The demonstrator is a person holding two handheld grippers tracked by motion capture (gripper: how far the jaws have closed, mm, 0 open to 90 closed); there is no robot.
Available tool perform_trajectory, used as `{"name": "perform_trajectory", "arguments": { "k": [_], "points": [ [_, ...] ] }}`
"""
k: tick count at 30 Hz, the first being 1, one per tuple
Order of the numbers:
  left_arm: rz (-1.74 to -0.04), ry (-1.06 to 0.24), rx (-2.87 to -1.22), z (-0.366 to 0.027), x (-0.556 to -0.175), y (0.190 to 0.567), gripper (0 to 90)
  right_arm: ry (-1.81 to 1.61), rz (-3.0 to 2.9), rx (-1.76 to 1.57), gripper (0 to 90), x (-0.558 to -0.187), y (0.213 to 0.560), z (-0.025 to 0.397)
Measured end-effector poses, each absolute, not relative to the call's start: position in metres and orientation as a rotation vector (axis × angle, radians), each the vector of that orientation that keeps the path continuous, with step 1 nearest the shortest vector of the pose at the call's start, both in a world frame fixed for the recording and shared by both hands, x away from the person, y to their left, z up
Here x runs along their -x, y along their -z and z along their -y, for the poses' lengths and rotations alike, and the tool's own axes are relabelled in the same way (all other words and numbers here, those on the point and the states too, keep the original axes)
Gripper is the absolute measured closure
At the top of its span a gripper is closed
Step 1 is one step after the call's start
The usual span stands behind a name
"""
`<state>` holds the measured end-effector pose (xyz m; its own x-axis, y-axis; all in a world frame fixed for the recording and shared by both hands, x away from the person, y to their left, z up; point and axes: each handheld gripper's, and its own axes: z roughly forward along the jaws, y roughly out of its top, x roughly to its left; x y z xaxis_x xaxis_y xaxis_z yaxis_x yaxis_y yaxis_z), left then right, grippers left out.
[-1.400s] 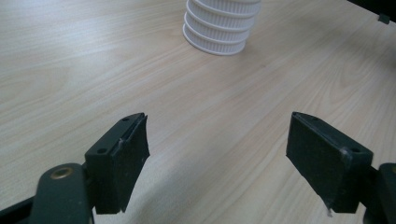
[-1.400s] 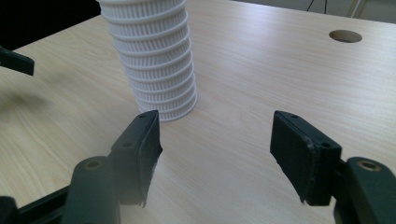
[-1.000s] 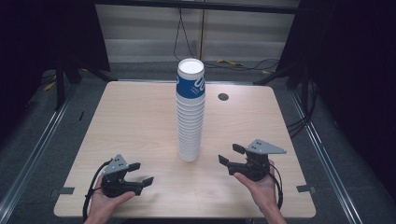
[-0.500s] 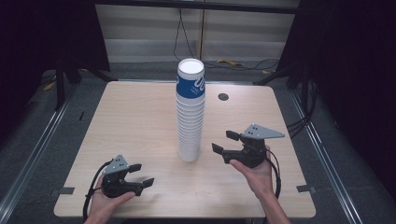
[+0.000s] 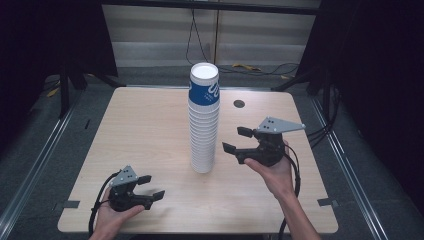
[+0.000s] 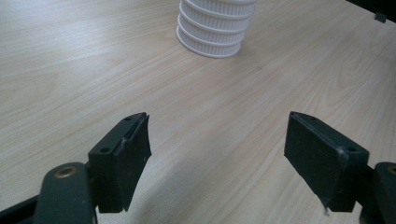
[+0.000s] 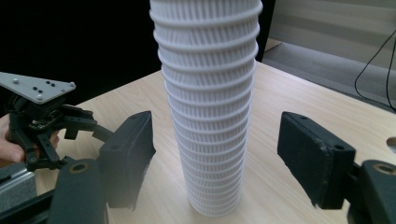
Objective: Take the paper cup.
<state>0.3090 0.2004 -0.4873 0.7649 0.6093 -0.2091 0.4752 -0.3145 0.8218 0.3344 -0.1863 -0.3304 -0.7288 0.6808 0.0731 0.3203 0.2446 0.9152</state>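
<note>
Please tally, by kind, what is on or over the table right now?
Stack of paper cups: 1
Handheld grippers: 2, left gripper and right gripper, both open
Round table grommet: 1
Total: 4

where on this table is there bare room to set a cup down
Bare wood lies left of the cup stack, from the far edge down to the left gripper, and along the far right beyond the small dark hole. It is tight between the stack and the right gripper.
</note>
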Motion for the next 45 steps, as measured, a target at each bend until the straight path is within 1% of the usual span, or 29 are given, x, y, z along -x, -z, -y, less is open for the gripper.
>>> {"name": "perform_trajectory", "arguments": {
  "k": [1, 5, 21, 26, 27, 36, 45],
  "points": [
    [-0.813, -0.168, -1.981, -0.200, -0.310, 0.488, 22.3, -1.466, -2.204, -0.891, 26.7, -0.337, 0.320, 0.184],
    [-0.820, -0.166, -1.982, -0.199, -0.310, 0.488, 22.3, -1.456, -2.216, -0.856, 26.0, -0.342, 0.305, 0.183],
    [-0.830, -0.161, -1.975, -0.205, -0.310, 0.489, 22.3, -1.513, -2.204, -0.765, 23.4, -0.355, 0.255, 0.166],
    [-0.833, -0.158, -1.976, -0.205, -0.310, 0.490, 22.3, -1.508, -2.220, -0.752, 21.6, -0.361, 0.247, 0.161],
    [-0.832, -0.154, -1.982, -0.205, -0.311, 0.490, 22.3, -1.503, -2.239, -0.761, 19.3, -0.365, 0.243, 0.160],
    [-0.833, -0.140, -1.984, -0.203, -0.313, 0.492, 22.3, -1.515, -2.240, -0.745, 19.0, -0.381, 0.221, 0.149],
    [-0.835, -0.134, -1.988, -0.203, -0.313, 0.492, 22.3, -1.550, -2.241, -0.738, 18.3, -0.395, 0.209, 0.139]
  ]
}}
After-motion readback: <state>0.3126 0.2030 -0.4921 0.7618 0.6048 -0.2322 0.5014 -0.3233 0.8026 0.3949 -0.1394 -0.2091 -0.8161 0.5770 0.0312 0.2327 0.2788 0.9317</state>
